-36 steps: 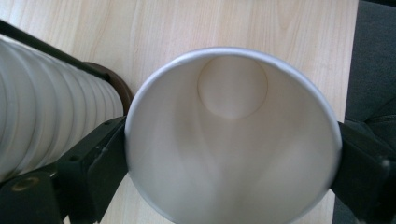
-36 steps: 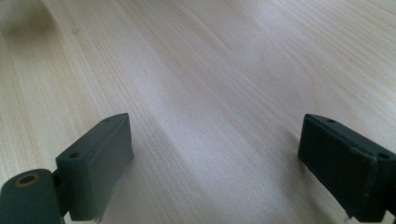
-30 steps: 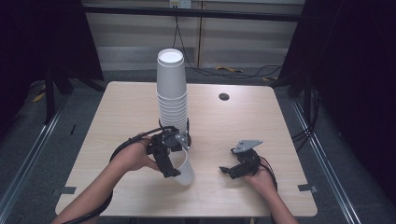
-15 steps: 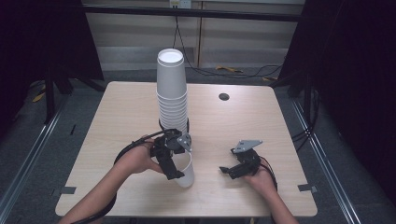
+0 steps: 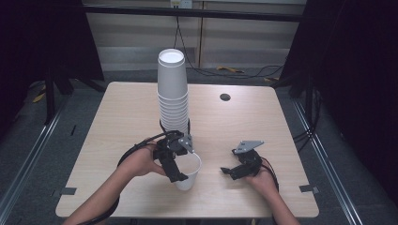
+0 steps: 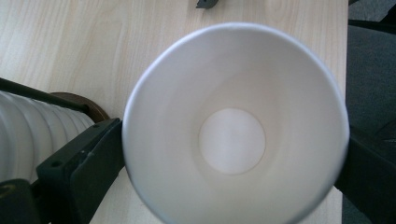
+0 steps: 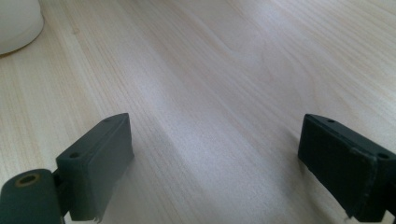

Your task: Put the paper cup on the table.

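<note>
Both forearms in from the bottom edge of the high view. Left hand [image 5: 141, 161] wrapped round the left gripper [image 5: 180, 168], jaws pointing down and spread wide, just been opening, a cup [image 6: 236, 126] between them, pads at its rim. Right hand [image 5: 263, 180] low, right gripper [image 5: 227, 171] aimed leftward, level, jaws parted with nothing between.

I see a plain white paper cup [image 5: 188, 171] between my black left gripper [image 5: 174, 161] jaws, a white ribbed cup stack [image 5: 172, 89] behind, the right gripper [image 5: 234, 170] black with a grey plate, and the table [image 5: 126, 112] pale wood-grained.
</note>
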Tool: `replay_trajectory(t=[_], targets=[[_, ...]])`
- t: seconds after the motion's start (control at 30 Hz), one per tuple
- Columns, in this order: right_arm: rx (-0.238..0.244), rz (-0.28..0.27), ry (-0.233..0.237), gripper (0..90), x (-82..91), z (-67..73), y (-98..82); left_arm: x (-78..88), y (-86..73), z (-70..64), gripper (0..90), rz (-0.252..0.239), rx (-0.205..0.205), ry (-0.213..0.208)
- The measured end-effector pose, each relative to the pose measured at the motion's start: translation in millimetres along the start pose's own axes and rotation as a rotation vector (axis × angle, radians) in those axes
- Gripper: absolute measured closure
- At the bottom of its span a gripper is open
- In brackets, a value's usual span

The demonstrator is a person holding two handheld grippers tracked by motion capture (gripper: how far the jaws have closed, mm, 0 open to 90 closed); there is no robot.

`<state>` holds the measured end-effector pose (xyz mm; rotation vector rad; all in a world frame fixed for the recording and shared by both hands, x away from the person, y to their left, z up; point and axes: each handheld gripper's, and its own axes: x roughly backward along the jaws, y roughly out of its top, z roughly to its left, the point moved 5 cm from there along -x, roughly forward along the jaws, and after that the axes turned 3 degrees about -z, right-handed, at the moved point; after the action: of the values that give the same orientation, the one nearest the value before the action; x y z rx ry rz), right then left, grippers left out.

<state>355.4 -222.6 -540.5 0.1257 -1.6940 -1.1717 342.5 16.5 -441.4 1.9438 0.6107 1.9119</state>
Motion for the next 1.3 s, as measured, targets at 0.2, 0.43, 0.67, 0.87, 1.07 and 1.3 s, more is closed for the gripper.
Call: replay_trajectory(t=[0.2,0.43,0.67,0.87,1.07,1.3], targets=[[0.000,0.000,0.000,9.6,0.0,0.0,0.0,-1.4,-1.7,-1.9,1.9,-0.025,0.021,-0.001],[0.001,-0.001,0.000,9.6,0.0,0.0,0.0,-2.0,-6.3,-1.2,1.8,-0.030,0.023,-0.006],[0.001,0.000,0.000,9.7,0.0,0.0,0.0,-3.4,-10.6,-1.9,1.8,-0.059,0.037,-0.015],[0.001,-0.001,0.000,9.7,0.1,0.1,0.0,-2.3,-16.5,-1.2,1.8,-0.070,0.055,-0.017],[0.001,-0.001,0.000,9.7,0.0,0.0,0.0,-2.6,-22.7,-1.6,1.7,-0.083,0.070,-0.022],[0.002,-0.001,0.001,9.7,0.0,0.1,0.0,-1.7,-26.1,-2.3,1.3,-0.099,0.080,-0.018]])
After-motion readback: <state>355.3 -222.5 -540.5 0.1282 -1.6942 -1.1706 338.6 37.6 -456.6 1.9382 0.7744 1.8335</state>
